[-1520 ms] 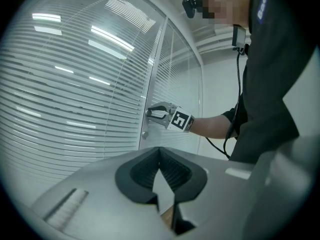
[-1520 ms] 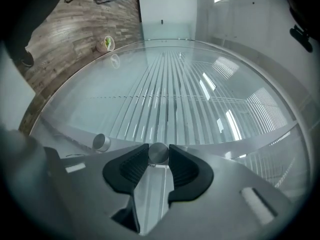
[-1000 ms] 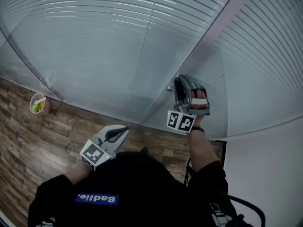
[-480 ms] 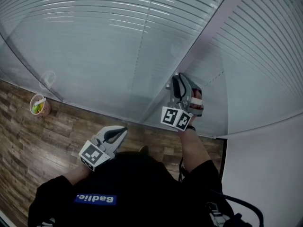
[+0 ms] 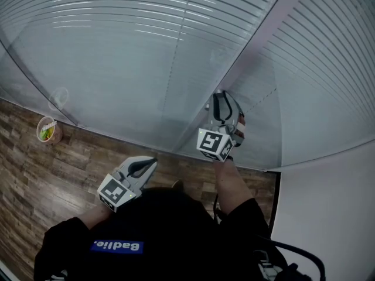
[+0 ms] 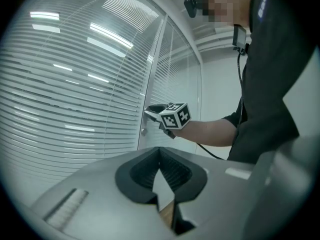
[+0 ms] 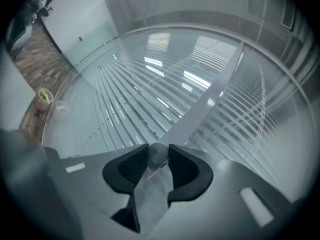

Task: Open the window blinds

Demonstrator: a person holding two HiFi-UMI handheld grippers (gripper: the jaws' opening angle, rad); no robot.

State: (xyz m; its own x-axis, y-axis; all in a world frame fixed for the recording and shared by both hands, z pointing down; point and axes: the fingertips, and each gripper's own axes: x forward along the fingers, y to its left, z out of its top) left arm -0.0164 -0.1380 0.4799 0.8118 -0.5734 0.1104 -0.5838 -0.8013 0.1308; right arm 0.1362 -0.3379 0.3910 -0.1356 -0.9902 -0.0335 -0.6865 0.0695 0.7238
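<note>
Ceiling lights are reflected in the white horizontal-slat blinds (image 5: 146, 40). Their small round grey knob (image 7: 158, 152) is pinched by the right tool (image 7: 159, 157). The left tool (image 6: 160, 151) is pressed together. Brown plank floor (image 5: 35, 174) is seen below the blinds.

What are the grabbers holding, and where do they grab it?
The right gripper pinches the small round knob by its sides, between its jaw tips. The left gripper holds nothing.
</note>
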